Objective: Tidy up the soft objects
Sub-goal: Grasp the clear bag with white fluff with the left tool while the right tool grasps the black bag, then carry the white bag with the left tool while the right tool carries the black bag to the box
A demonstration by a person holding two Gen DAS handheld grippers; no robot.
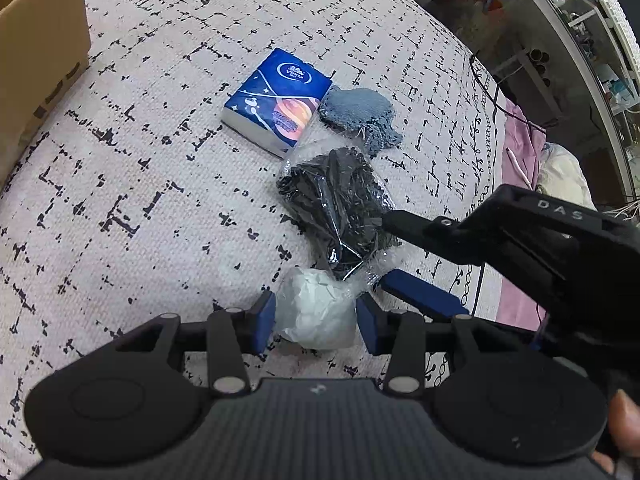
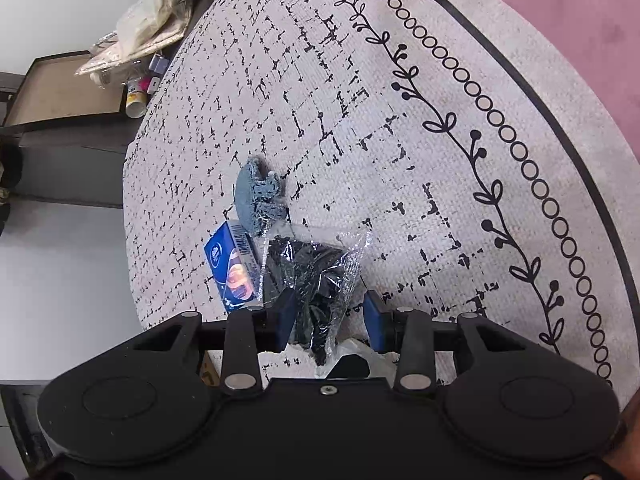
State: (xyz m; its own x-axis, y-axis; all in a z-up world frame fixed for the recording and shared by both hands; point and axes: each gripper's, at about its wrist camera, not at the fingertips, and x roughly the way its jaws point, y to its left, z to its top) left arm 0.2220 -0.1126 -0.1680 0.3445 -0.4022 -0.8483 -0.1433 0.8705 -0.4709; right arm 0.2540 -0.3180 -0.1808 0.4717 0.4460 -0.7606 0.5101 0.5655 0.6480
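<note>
A white crumpled wad (image 1: 316, 312) lies on the patterned rug between the blue pads of my left gripper (image 1: 315, 322), which is open around it. Beyond it lies a clear bag of black fabric (image 1: 336, 204), then a grey-blue cloth (image 1: 360, 114) and a blue tissue pack (image 1: 278, 100). My right gripper (image 1: 386, 252) reaches in from the right, one finger over the bag, one below. In the right wrist view the right gripper (image 2: 330, 316) is open with the bag (image 2: 316, 276) between its pads; the cloth (image 2: 260, 196) and the tissue pack (image 2: 232, 268) lie behind.
A cardboard box (image 1: 36, 64) stands at the far left on the rug (image 1: 140, 184). A pink sheet (image 1: 520, 168) and cables lie past the rug's right edge. Shelves with clutter (image 1: 592, 40) stand beyond. A dark tray and bags (image 2: 68, 88) sit past the rug's far edge.
</note>
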